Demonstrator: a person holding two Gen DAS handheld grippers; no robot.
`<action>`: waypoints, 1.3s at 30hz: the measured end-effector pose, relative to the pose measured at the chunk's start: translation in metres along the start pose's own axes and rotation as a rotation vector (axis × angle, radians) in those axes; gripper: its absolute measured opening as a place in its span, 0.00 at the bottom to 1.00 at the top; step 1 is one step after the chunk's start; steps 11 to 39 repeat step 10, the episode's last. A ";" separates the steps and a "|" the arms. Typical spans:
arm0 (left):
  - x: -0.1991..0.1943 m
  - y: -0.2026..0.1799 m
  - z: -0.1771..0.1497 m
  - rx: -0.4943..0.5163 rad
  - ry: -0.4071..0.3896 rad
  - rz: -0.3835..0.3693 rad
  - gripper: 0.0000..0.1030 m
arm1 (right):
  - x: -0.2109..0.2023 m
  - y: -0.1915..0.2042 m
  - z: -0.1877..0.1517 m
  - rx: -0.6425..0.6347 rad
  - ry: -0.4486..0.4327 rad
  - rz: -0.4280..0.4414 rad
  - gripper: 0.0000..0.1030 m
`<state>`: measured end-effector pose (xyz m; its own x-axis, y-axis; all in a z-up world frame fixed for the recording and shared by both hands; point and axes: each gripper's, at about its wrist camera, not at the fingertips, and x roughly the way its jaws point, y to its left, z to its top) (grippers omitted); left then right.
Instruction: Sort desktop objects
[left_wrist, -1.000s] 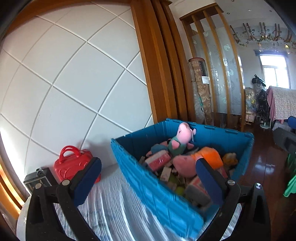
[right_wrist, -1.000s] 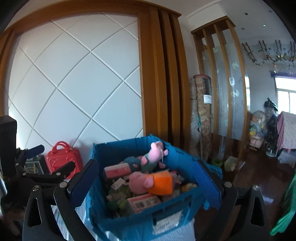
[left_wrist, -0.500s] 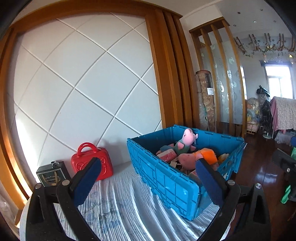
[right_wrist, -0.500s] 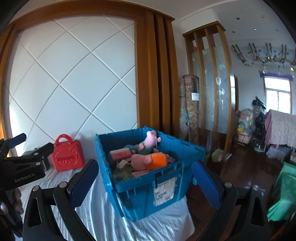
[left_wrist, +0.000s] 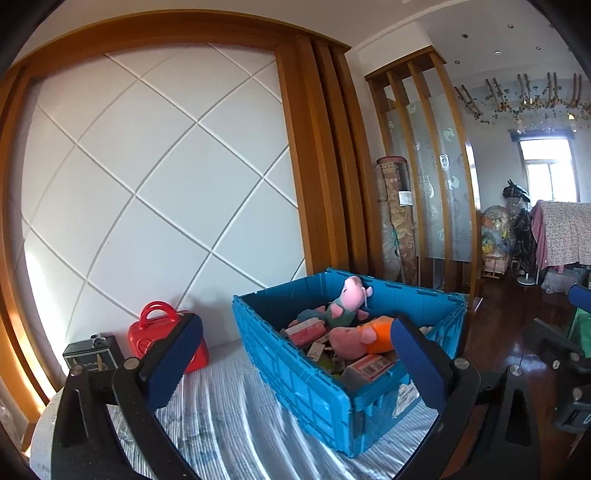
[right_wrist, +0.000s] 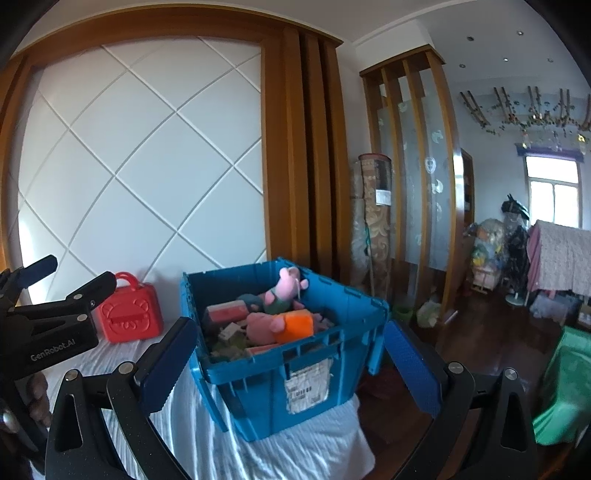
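A blue plastic crate (left_wrist: 295, 373) stands on the white-clothed table (left_wrist: 221, 417), filled with pink pig plush toys (left_wrist: 351, 295), an orange block and boxes. It also shows in the right wrist view (right_wrist: 258, 391). A red toy case (left_wrist: 155, 332) and a small black box (left_wrist: 90, 356) sit left of it by the wall. My left gripper (left_wrist: 295, 362) is open and empty, held back from the crate. My right gripper (right_wrist: 291, 365) is open and empty, facing the crate's labelled side.
The white panelled wall (left_wrist: 147, 184) runs behind the table. Wooden posts (left_wrist: 325, 166) and a rolled carpet (left_wrist: 395, 221) stand to the right. The table edge drops to a dark wooden floor (right_wrist: 461, 350). A green object (right_wrist: 561, 387) is at the right.
Both grippers have pulled back and away from the crate, which now looks smaller and farther. Both stay open.
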<state>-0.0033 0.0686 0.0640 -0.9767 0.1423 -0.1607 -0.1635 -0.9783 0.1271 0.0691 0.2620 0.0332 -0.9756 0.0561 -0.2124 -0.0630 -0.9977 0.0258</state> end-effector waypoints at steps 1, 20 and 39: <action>0.001 -0.002 0.001 0.000 0.000 -0.013 1.00 | -0.002 0.000 0.000 -0.005 -0.004 -0.002 1.00; -0.006 -0.013 0.002 -0.017 -0.023 -0.049 1.00 | -0.006 -0.009 0.001 -0.002 -0.015 0.011 1.00; -0.006 -0.013 0.002 -0.017 -0.023 -0.049 1.00 | -0.006 -0.009 0.001 -0.002 -0.015 0.011 1.00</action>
